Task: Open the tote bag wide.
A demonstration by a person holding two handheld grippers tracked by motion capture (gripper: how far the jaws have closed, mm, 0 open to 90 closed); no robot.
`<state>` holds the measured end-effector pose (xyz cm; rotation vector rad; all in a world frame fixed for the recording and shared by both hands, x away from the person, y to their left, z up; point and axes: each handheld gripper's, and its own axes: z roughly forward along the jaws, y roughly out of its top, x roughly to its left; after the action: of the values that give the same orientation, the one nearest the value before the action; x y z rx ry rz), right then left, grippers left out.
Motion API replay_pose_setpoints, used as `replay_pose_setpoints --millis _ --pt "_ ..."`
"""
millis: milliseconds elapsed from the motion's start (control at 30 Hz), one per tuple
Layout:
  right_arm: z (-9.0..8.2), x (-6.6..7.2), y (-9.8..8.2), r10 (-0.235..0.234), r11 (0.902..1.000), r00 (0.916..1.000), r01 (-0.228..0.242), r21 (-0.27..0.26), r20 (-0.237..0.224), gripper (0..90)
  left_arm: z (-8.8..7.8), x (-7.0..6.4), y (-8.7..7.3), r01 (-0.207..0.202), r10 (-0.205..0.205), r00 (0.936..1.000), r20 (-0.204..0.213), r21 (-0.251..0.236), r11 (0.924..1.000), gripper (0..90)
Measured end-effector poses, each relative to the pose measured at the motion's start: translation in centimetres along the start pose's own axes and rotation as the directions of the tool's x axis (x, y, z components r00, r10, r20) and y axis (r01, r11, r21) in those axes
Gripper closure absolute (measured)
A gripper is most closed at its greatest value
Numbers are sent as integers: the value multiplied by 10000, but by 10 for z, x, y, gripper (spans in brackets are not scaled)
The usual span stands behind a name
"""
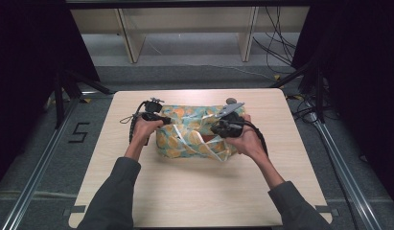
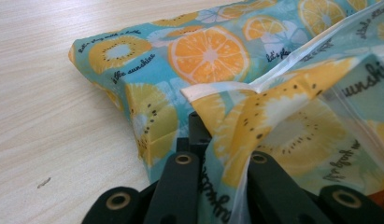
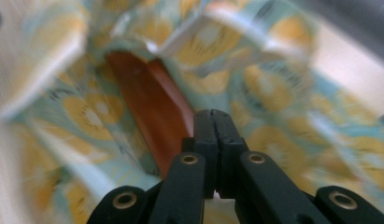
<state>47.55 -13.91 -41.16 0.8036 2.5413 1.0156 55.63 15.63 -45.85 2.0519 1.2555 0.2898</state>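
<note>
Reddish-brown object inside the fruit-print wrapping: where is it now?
In the right gripper view, the reddish-brown object lies inside the open fruit-print wrapping, just left of the shut right gripper.

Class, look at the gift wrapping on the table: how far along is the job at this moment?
Done: the fruit-print wrapping paper already covers most of the brown box. In hand: the left gripper is shut on a flap of paper; the right gripper is shut, holding nothing, above the gap. Left: the box shows through the open top, so the flaps need closing.
</note>
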Motion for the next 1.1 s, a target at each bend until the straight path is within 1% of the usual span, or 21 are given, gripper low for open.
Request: replay_pose_setpoints --millis 33,67,133,200,233,267,300,333,367,400,467,500,533,600,633,667,700,733,767,933,1100 --pt "15 3 -3 65 9962 9993 -32 870 -376 900 -1 3 0 72 -71 9999 125 -19 10000 875" --pt "19 5 -5 -209 9908 9971 304 1321 -730 900 -1 4 1 155 -154 9997 188 -64 9999 876" --pt "21 10 -9 -345 9875 9943 495 1496 -1011 900 -1 6 0 230 -228 9994 261 -59 9997 878" --pt "17 28 -23 -499 9720 9816 902 2172 -1842 900 -2 8 0 379 -380 9985 384 33 9993 879" --pt "15 33 -28 -692 9679 9746 1173 2224 -2130 900 -2 8 1 438 -439 9982 408 36 9990 880" --pt "15 33 -28 -692 9679 9746 1173 2224 -2130 900 -2 8 1 438 -439 9982 408 36 9990 881" --pt "13 46 -41 -797 9592 9592 1478 2408 -2713 900 -3 9 1 548 -544 9974 472 -83 9985 882" --pt "13 46 -41 -797 9592 9592 1478 2408 -2713 900 -4 10 1 607 -606 9971 451 -18 9982 882" --pt "12 61 -56 -575 9482 9556 1429 2839 -2889 900 -4 10 2 707 -708 9967 388 30 9975 884" --pt "12 61 -56 -575 9482 9556 1429 2839 -2889 900 -4 10 2 707 -708 9967 388 30 9975 884" --pt "16 74 -74 -907 9386 9376 1932 2859 -3356 900 -3 11 4 796 -798 9963 328 58 9968 884" --pt "14 76 -77 -790 9415 9368 1824 2835 -3407 900 -2 10 4 763 -767 9965 325 131 9970 884" --pt "14 76 -77 -790 9415 9368 1824 2835 -3407 900 -2 10 4 763 -767 9965 325 131 9970 884" --pt "3 75 -71 -589 9620 9486 1371 2360 -3110 900 -1 9 4 715 -717 9968 356 80 9974 882" --pt "-1 70 -65 -941 9735 9509 1499 1726 -2947 900 -1 8 3 752 -751 9963 425 -1 9972 881" --pt "-6 68 -58 -913 9819 9600 1311 1366 -2648 900 -1 8 3 752 -751 9963 425 -1 9972 880" --pt "-10 64 -49 -1229 9842 9647 1487 966 -2329 900 -2 7 3 676 -675 9969 410 -10 9977 878" --pt "-10 64 -49 -1229 9842 9647 1487 966 -2329 900 -3 7 3 647 -646 9970 416 -11 9979 878" --pt "-15 60 -33 -1063 9920 9752 1175 470 -1943 900 -5 6 3 624 -620 9969 488 -73 9980 877" --pt "-16 51 3 -1354 9907 9852 1362 9 -1055 900 -13 5 2 490 -482 9967 652 -101 9987 857" --pt "0 28 21 -1193 9920 9920 1208 365 -413 900 -22 4 -1 383 -359 9967 721 -320 9988 761"
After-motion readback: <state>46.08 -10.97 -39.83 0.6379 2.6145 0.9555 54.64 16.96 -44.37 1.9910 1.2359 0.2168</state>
